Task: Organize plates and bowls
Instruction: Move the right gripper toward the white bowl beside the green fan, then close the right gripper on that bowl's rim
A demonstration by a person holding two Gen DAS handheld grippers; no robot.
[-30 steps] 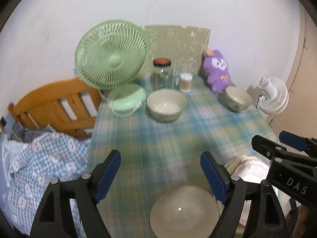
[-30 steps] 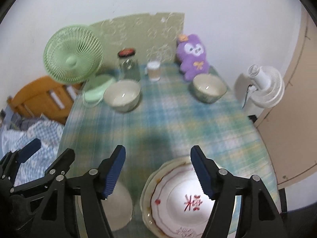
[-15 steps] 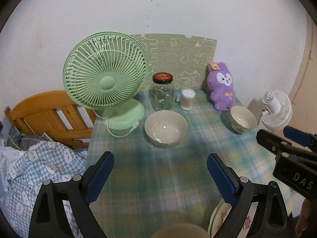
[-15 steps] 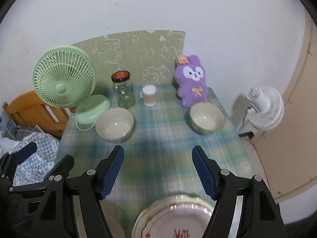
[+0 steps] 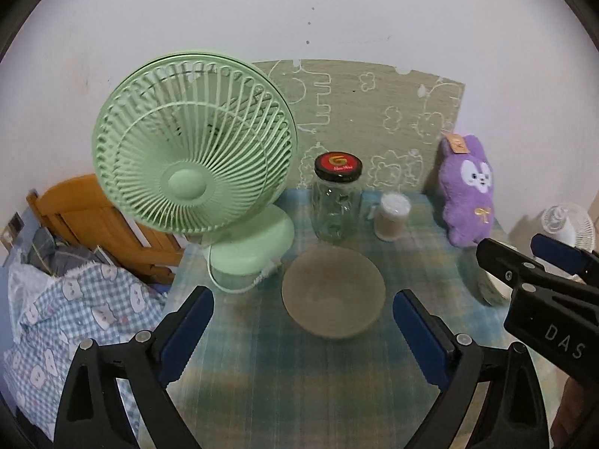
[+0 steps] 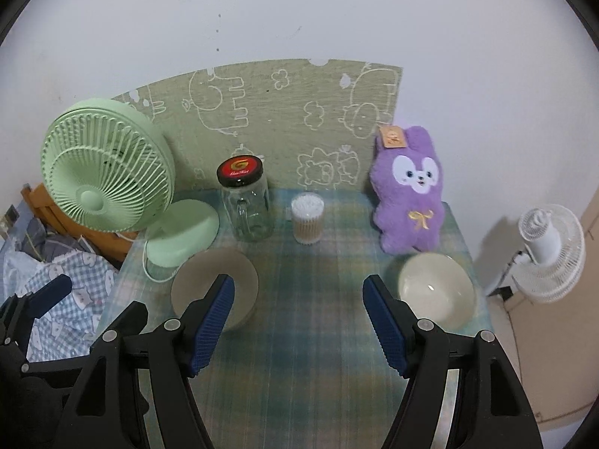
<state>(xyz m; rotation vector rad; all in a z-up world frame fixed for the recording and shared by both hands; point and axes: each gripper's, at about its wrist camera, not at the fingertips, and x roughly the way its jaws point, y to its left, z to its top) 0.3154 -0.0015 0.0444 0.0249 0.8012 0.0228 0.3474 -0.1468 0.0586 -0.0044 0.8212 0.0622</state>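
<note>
Plaid cloth covers the table point(image 6: 299, 374) against a white wall. Nearest, the left gripper point(image 5: 303, 333) and right gripper point(image 6: 299, 321) both hover with fingers spread, holding nothing. The left bowl point(image 5: 333, 301) sits just ahead between the left fingers; the right bowl point(image 6: 436, 292) sits far right, near the purple plush point(image 6: 410, 202). Judged step: approach to collect bowls. The next move calls for lowering one pad inside a rim and closing. Farther back stand the jar point(image 6: 247, 202), lid marked "G", and the green fan point(image 5: 194, 183). "DAS" is printed on the right gripper body.
</note>
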